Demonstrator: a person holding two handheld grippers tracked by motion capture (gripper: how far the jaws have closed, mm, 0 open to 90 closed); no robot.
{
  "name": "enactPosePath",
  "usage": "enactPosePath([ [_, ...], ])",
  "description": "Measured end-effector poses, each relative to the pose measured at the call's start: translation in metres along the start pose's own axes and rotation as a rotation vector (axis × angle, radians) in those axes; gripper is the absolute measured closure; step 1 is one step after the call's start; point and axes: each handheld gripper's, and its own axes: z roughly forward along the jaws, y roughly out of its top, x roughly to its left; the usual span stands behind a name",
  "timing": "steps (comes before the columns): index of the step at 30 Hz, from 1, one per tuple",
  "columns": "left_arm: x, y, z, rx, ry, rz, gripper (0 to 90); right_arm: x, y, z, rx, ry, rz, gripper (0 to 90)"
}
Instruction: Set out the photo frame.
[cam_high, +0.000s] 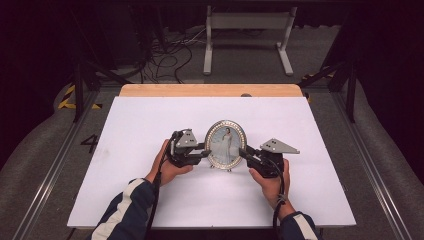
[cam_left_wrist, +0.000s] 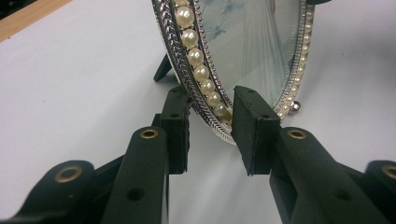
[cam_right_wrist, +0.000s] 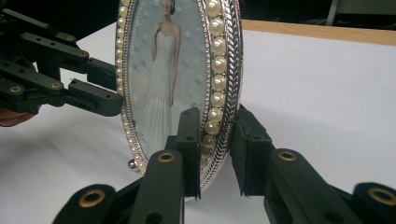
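Note:
An oval picture frame (cam_high: 226, 145) with a silver rim and a ring of pearls stands upright on the white board (cam_high: 150, 200), showing a woman in a white dress. My left gripper (cam_high: 206, 152) holds its left edge, and in the left gripper view the pads (cam_left_wrist: 254, 126) clamp the pearl rim (cam_left_wrist: 201, 70) of the frame (cam_left_wrist: 252, 46). My right gripper (cam_high: 244, 152) holds the opposite edge; in the right gripper view its pads (cam_right_wrist: 189, 140) squeeze the rim of the frame (cam_right_wrist: 163, 84). The left gripper (cam_right_wrist: 112, 88) shows across the frame there. The frame's back stand (cam_left_wrist: 162, 70) pokes out behind.
The white board lies on a wooden table whose far edge (cam_high: 210, 90) shows. Beyond it on the floor are a white metal stand (cam_high: 247, 22) and loose cables (cam_high: 165, 55). Both sleeves come in from the near edge.

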Motion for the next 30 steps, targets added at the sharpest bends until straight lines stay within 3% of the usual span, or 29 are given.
enactPosePath([
  [4, -0.002, -0.0006, -0.001, 0.014, -0.002, 0.001, 67.7, 0.0, 0.0002, 0.0012, 0.002, 0.014, 0.002, 74.3],
  [15, -0.0068, -0.0066, -0.0042, -0.015, -0.011, -0.017, 67.9, 0.0047, 0.0017, 0.0024, 0.003, 0.017, -0.025, 74.0],
  [30, -0.0072, -0.0071, -0.0019, -0.049, -0.014, -0.028, 59.1, 0.0046, 0.0014, 0.0041, 0.018, 0.019, -0.03, 71.8],
])
